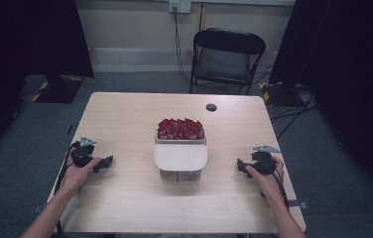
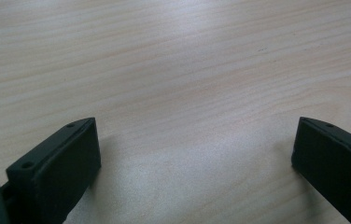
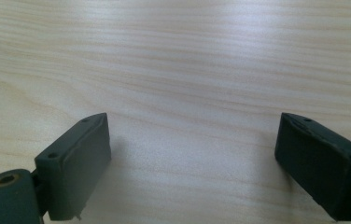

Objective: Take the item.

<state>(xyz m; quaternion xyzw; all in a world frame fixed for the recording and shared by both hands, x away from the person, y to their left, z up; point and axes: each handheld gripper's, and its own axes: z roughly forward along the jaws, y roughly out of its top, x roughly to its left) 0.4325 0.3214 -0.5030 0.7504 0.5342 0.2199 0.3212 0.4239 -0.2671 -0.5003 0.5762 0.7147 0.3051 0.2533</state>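
Pale matt wood-grain table [image 1: 125, 198]

Pale wooden desk [image 1: 125, 198] spreads beneath and ahead of the jaws, on grey carpet [image 1: 140, 82]. Beyond it, a black folding chair [image 1: 226, 57] stands against a light wall [image 1: 135, 25], flanked by dark curtains [image 1: 26, 34].

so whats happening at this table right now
A person sits at a wooden table with a hand-held gripper in each hand. The left hand-held gripper and the right hand-held gripper both rest low on the tabletop, jaws wide open and holding nothing. Between them, untouched, stands a clear container with a pale lid drawn partly over it and red packets showing at its far end.
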